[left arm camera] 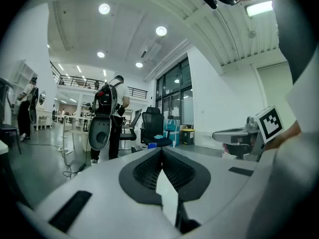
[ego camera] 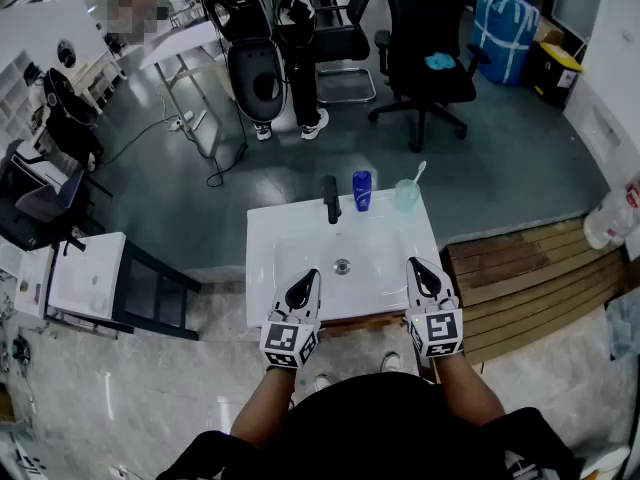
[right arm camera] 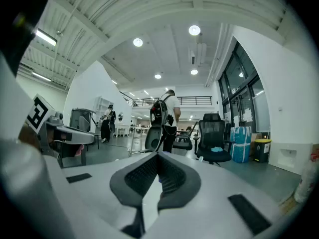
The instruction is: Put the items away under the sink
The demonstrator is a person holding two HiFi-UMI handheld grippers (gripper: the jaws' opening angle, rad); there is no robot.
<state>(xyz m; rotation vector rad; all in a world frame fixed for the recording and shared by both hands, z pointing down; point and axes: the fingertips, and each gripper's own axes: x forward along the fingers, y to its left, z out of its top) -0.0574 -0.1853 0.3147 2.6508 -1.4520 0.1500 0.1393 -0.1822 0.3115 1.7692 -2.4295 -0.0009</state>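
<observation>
The white-and-black two-jaw left gripper [ego camera: 308, 276] and the matching right gripper [ego camera: 418, 265] are held side by side, pointing forward almost level, each with its jaws closed together and empty

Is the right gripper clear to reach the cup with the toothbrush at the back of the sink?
Probably yes. Only bare sink lies between the right gripper and the cup; the blue bottle and tap stand to its left. The jaws are shut and must open first.
</observation>
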